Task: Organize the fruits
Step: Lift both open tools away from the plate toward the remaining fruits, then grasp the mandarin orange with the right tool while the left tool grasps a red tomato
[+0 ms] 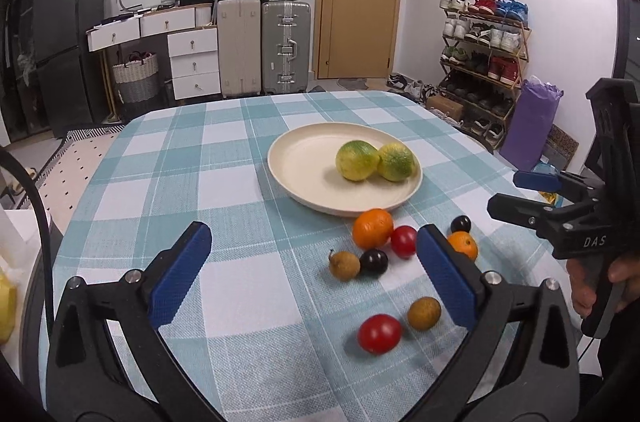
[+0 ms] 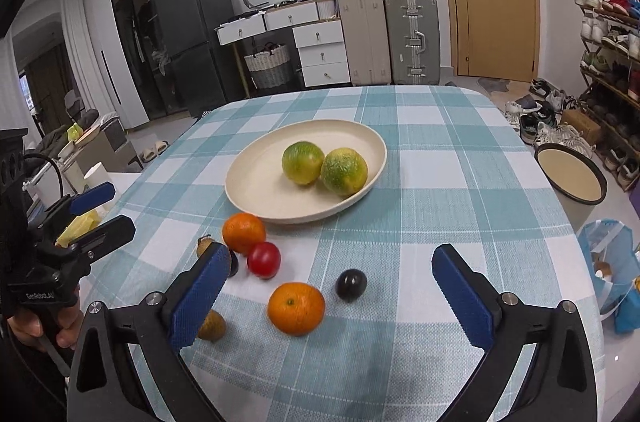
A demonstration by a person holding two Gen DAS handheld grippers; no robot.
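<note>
Two green-yellow citrus fruits (image 1: 374, 160) sit touching on the cream plate (image 1: 304, 158), mottled skins catching the light, towards its right side. Just in front of the plate, loose on the checked tablecloth (image 1: 224, 158), lies the rest: a larger orange (image 2: 244, 233) by the rim, a red tomato (image 2: 264, 260) beside it, a second orange (image 2: 296, 308) nearer, a dark plum (image 2: 351, 285) to its right. Left gripper (image 1: 314, 276) hangs above the cloth, jaws spread wide and empty; another tomato (image 1: 379, 333) and a brown longan (image 1: 424, 313) rest below them. Right gripper (image 2: 334, 296) is likewise wide apart, holding nothing. Its left finger (image 2: 198, 298) covers part of a second plum and of two longans, so those are hard to make out.
</note>
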